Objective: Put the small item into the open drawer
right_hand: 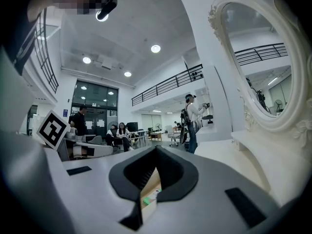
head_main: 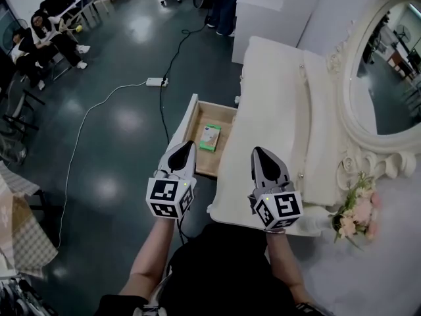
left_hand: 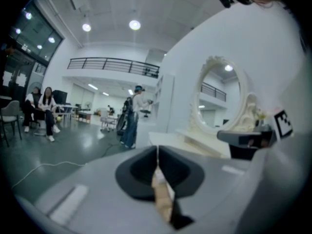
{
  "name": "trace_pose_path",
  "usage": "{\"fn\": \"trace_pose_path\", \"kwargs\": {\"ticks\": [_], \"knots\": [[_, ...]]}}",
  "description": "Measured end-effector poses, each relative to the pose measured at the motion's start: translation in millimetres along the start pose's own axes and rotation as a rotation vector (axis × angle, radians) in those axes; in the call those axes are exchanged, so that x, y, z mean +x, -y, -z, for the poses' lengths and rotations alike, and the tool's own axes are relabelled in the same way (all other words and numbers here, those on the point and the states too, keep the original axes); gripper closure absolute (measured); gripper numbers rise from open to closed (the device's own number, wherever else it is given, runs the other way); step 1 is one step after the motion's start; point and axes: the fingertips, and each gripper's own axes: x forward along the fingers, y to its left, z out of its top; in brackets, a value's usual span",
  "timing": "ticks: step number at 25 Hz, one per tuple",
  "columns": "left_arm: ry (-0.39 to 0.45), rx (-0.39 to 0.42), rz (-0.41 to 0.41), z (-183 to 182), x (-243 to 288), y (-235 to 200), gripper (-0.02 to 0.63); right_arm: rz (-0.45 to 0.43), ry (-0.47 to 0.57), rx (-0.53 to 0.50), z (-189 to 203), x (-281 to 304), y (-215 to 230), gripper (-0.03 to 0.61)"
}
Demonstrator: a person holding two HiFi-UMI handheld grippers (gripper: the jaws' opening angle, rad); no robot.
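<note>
The small item, a green and white box [head_main: 210, 137], lies flat inside the open wooden drawer [head_main: 225, 114] of the white dressing table [head_main: 276, 91]. My left gripper [head_main: 185, 147] hangs shut and empty over the drawer's near left corner, just short of the box. My right gripper [head_main: 258, 152] hovers shut and empty over the table top, to the right of the drawer. In the left gripper view the jaws [left_hand: 157, 156] meet with nothing between them. In the right gripper view the gripper [right_hand: 156, 152] is closed too, and a sliver of the green box [right_hand: 147, 199] shows below it.
An ornate oval mirror [head_main: 381, 78] stands at the table's right and a bunch of flowers [head_main: 355, 212] lies near its front corner. A power strip [head_main: 156, 81] with cables lies on the dark floor. Seated people [head_main: 39, 38] are far left; another person [left_hand: 131, 116] stands beyond the table.
</note>
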Motion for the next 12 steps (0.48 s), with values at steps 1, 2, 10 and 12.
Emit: {"fn": "trace_pose_path", "kwargs": {"ticks": [1, 2, 10, 12], "knots": [[0.000, 0.005, 0.001, 0.2, 0.1, 0.9, 0.603, 0.001, 0.002, -0.001, 0.3, -0.6, -0.2, 0.581], [0.001, 0.008, 0.002, 0.3, 0.1, 1.9, 0.603, 0.001, 0.002, -0.002, 0.7, -1.1, -0.5, 0.581], [-0.003, 0.019, 0.010, 1.2, 0.1, 5.5, 0.604, -0.012, -0.008, -0.003, 4.7, -2.5, -4.6, 0.581], [-0.006, 0.021, 0.006, 2.4, -1.5, 4.7, 0.604, -0.019, -0.008, -0.003, 5.4, -2.7, -6.3, 0.581]]}}
